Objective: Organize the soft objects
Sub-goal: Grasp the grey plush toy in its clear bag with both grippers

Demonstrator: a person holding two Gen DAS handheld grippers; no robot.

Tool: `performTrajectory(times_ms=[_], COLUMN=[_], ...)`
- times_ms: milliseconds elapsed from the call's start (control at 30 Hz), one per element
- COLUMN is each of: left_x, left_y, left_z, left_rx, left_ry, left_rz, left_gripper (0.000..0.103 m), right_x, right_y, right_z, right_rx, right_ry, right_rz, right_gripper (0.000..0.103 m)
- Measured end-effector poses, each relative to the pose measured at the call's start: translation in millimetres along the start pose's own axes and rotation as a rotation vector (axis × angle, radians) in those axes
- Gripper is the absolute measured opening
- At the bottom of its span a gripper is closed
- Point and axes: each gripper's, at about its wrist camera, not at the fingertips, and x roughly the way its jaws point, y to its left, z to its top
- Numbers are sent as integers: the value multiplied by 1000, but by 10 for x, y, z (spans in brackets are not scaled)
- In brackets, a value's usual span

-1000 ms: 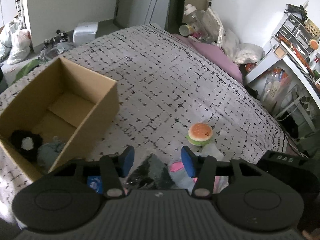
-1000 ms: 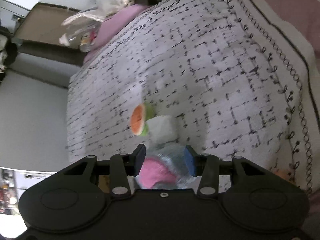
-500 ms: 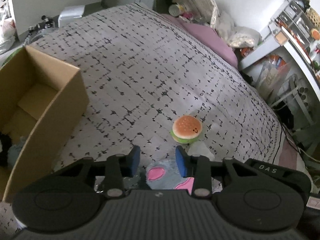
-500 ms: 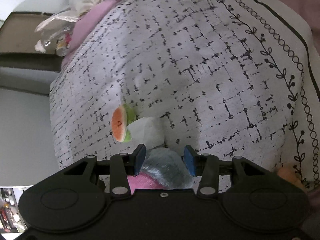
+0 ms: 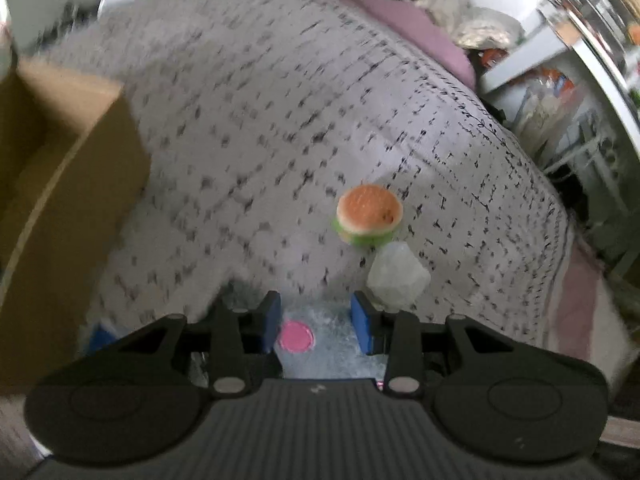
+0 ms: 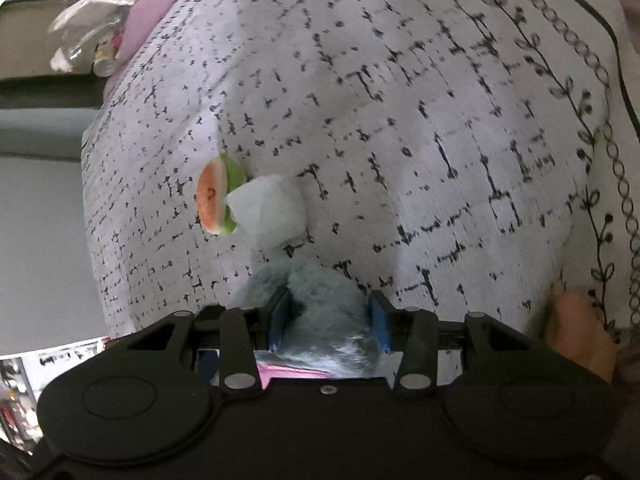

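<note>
A grey-blue fluffy plush with pink patches (image 5: pixel 320 332) lies on the patterned bedspread (image 5: pixel 280 120). My left gripper (image 5: pixel 316 320) is open, its blue pads either side of the plush, close above it. My right gripper (image 6: pixel 328 316) stands with its pads against the same plush (image 6: pixel 324 300); I cannot tell whether it squeezes it. A burger toy (image 5: pixel 370 214) and a pale white soft lump (image 5: pixel 398 276) lie just beyond; both also show in the right wrist view, the burger toy (image 6: pixel 216 196) beside the lump (image 6: pixel 272 212). A cardboard box (image 5: pixel 60 184) stands at the left.
A pink pillow (image 5: pixel 420 36) and plastic bags lie at the bed's far end. White shelves with clutter (image 5: pixel 560 92) stand right of the bed. An orange soft thing (image 6: pixel 580 332) lies near the bedspread's edge in the right wrist view.
The left gripper has swung right, away from the box, and come closer to the plush and burger toy. The right gripper has moved further over the plush, hiding its pink part.
</note>
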Motion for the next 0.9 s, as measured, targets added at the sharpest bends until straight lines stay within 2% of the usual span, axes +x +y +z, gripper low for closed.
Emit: performTrajectory(times_ms=[200, 300, 500, 633, 900], left_x=[-111, -193, -197, -128, -93], left_y=[170, 171, 102, 169, 127], left_z=[-72, -95, -157, -197, -176], left_rx=[-125, -128, -88, -135, -122], left_ry=[3, -24, -14, -14, -34], left_rz=[-71, -78, -58, -53, -38], left_gripper=[38, 38, 38, 38, 38], right_x=[-23, -67, -79, -78, -89], right_y=[-51, -20, 61, 61, 11], right_z=[-14, -39, -109, -104, -102], right_rx=[32, 9, -32, -36, -3], right_ry=[-15, -30, -33, -39, -28], right_rz=[49, 84, 119, 116, 118], right_gripper=[29, 25, 22, 22, 22])
